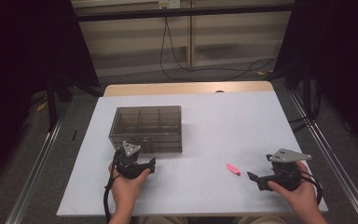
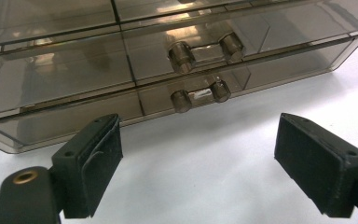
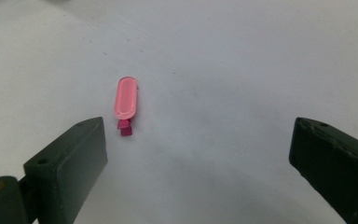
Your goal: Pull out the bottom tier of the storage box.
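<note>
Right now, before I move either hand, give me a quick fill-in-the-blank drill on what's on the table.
1. The left gripper faces the smoky drawer box with its jaws ____.
2. The clip lying ahead of the right gripper is ____ in colour.
3. The drawer handles on the box front number ____.
4. The clip rests on the ____ table, untouched.

Missing words: open; pink; two; white

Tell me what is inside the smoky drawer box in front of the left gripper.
Through the tinted walls of the drawer box, dividers split it into compartments that look empty. Both front drawers are shut, and reflections hide parts of their insides.
</note>
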A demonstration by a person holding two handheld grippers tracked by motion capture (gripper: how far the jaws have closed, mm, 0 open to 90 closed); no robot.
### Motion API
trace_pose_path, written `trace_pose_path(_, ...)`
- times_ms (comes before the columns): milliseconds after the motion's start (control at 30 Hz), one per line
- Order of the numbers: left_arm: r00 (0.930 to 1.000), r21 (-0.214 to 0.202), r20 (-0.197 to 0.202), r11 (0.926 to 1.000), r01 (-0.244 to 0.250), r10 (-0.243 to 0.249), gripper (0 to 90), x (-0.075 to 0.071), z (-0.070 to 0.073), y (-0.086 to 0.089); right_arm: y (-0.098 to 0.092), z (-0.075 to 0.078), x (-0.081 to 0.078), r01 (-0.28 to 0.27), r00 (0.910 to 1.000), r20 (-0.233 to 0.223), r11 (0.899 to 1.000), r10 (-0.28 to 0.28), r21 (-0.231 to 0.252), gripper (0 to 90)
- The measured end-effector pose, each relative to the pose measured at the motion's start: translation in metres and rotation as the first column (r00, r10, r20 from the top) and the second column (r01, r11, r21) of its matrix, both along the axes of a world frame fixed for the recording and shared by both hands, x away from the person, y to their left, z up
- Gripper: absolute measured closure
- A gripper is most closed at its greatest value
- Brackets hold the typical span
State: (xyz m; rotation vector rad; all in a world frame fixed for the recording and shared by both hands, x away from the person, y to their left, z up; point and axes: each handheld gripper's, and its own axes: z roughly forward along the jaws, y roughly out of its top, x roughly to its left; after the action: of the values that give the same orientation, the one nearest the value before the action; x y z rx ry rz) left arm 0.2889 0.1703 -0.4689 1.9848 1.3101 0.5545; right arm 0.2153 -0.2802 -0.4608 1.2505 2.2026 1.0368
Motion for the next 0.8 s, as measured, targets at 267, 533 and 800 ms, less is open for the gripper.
trace_pose_path(267, 0.9997, -0.009, 0.012, 0.9998, -0.021, 0.021, 17.7, 0.002, -0.001, -0.003, 0.000, 0.000, 0.000, -0.010, 0.9999, 0.005, 1.000, 0.010, -0.006, 4.0)
trace_pose_path(533, 0.9996, -0.007, 0.008, 0.9996, -0.026, 0.026, 22.3, 0.003, -0.003, -0.008, 0.001, 0.000, 0.000, -0.008, 0.9999, 0.007, 1.000, 0.008, -0.007, 4.0)
trace_pose_path(800, 0.9990, 0.003, 0.008, 0.9990, -0.045, 0.045, 27.6, 0.005, -0.006, -0.014, 0.001, 0.000, 0.000, -0.008, 0.9999, 0.007, 1.000, 0.008, -0.003, 4.0)
